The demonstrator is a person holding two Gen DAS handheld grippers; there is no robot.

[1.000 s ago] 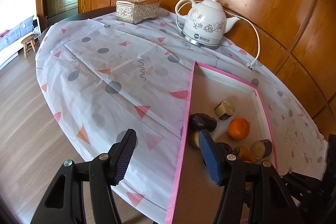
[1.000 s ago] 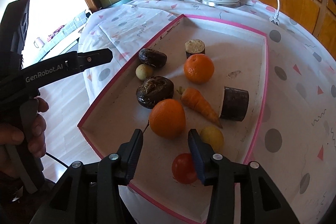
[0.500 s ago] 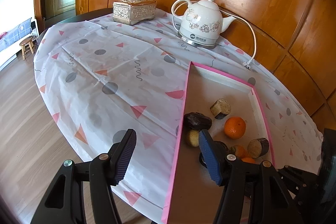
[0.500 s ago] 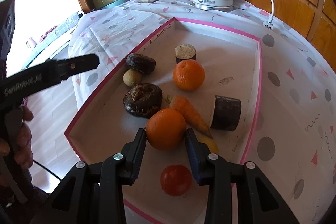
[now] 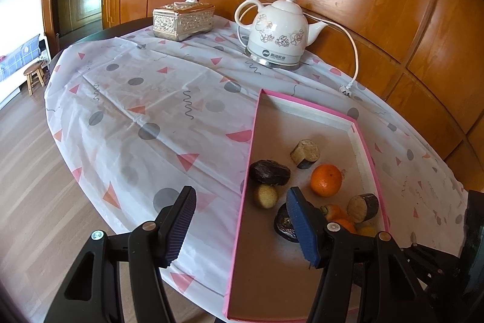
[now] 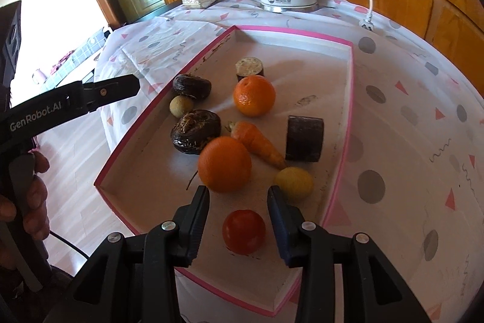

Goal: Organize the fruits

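Right tool (image 6: 238, 201): black 2-finger tool, fingers spread, holding nothing; it hangs over the near end of the tray.
Left tool (image 5: 239, 211): black 2-finger tool with blue ribbed pads, spread wide and empty; it straddles the tray's left pink wall, 1 finger over the cloth, 1 over the tray floor.
Tray (image 6: 350, 99): shallow pink-rimmed cardboard tray on the worktop, holding all the produce.
Near orange (image 6: 224, 164): large round orange, just ahead of the right tool's left finger, not touching it.
Red tomato (image 6: 243, 231): round, lying between and below the right tool's 2 fingers.
Yellow fruit (image 6: 294, 183): small, round, just ahead of the right tool's right finger.
Carrot (image 6: 257, 143): short orange carrot, beyond the near orange and touching it, tip pointing right.
Far orange (image 6: 254, 95): smaller orange, further ahead of the right tool, mid-tray.
Dark cylinders: 1 dark-skinned cut piece (image 6: 304, 139) ahead and right of the right tool; 1 with a pale cut face (image 6: 250, 68) behind the far orange.
Dark wrinkled lumps: 1 (image 6: 195, 130) left of the carrot; 1 (image 6: 191, 86) further on, near the left wall.
Tan ball (image 6: 181, 106): small, between the 2 lumps.
Worktop (image 5: 145, 117): round, under a white cloth with pink triangles and grey dots.
Far side: white floral ceramic kettle (image 5: 276, 34) with cord; ornate silver tissue box (image 5: 183, 20).
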